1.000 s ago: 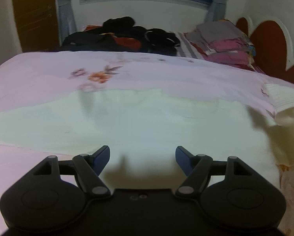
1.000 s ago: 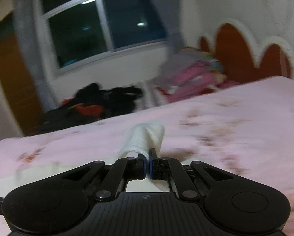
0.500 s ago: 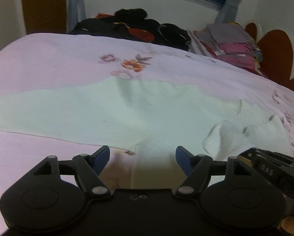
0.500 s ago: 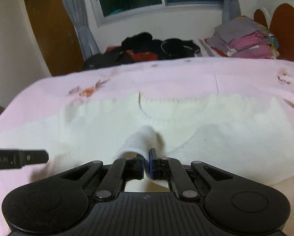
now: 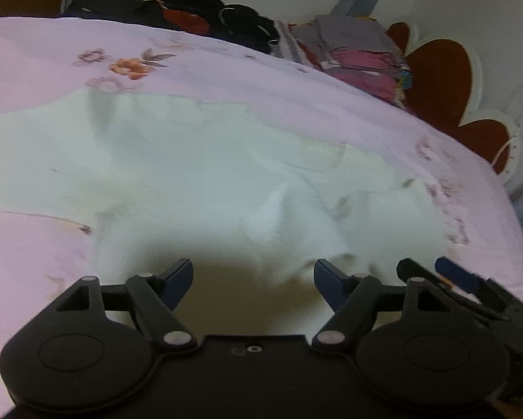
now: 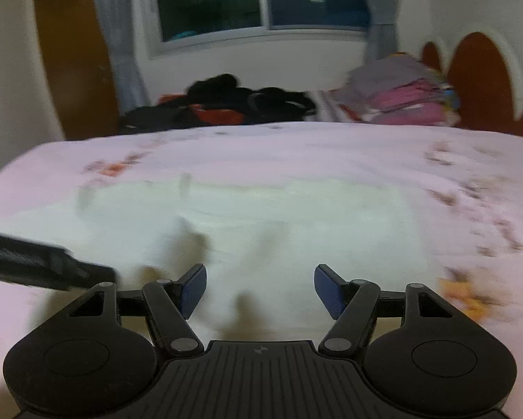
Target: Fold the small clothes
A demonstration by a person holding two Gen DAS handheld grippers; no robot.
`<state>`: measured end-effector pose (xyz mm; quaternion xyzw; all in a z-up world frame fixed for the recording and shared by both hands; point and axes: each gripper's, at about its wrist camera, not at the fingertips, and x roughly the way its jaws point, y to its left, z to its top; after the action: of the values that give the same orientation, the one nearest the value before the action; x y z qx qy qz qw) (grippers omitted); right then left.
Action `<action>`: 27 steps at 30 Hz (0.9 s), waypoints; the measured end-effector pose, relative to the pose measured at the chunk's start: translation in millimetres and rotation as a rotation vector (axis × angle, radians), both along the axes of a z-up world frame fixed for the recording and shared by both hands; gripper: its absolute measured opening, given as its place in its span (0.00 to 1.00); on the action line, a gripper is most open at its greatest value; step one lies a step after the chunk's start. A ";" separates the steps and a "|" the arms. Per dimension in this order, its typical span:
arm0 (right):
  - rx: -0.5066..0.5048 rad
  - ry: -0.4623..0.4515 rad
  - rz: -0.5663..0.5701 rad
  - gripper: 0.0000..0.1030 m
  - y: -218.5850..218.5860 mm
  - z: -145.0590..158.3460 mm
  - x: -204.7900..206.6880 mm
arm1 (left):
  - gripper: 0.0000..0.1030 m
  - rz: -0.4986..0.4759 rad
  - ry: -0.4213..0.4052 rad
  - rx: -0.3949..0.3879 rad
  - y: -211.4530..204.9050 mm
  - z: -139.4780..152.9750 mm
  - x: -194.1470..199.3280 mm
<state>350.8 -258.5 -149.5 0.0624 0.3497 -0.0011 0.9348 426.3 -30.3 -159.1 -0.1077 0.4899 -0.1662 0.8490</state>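
The cream knitted garment (image 5: 198,160) lies spread flat on the pink floral bedsheet (image 5: 34,45). Left gripper (image 5: 253,279): jaws wide, empty. Right gripper (image 6: 260,288): jaws opening, gripping nothing. The knit looks soft, light and limp; grasp it at an edge or cuff.

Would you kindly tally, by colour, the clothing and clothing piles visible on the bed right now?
White garment, spread flat: 1
Dark pile at the far edge: 1
Pink and grey folded stack: 1
Total: 3
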 end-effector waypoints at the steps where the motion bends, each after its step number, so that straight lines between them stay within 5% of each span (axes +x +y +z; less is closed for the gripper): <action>1: -0.004 0.007 -0.017 0.66 -9.8 -2.2 -5.3 | 0.73 -0.005 0.007 -0.018 -2.7 -0.1 -3.7; 11: -0.015 0.074 -0.130 0.66 -62.6 -22.3 -28.8 | 0.65 0.055 0.168 -0.297 -24.9 -27.2 9.2; 18: -0.008 0.079 -0.141 0.66 -68.0 -24.8 -28.5 | 0.57 0.207 0.181 -0.370 -21.7 -43.6 28.5; 23: -0.010 0.085 -0.146 0.66 -71.8 -31.9 -22.5 | 0.40 0.307 0.121 -0.367 -3.4 -44.5 36.6; 27: -0.005 0.087 -0.152 0.66 -73.7 -35.7 -17.2 | 0.13 0.266 0.073 -0.328 -6.5 -42.8 41.9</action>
<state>333.6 -332.2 -185.3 0.0862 0.3844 -0.0756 0.9160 468.2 -36.9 -201.9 -0.3142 0.4680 -0.1261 0.8163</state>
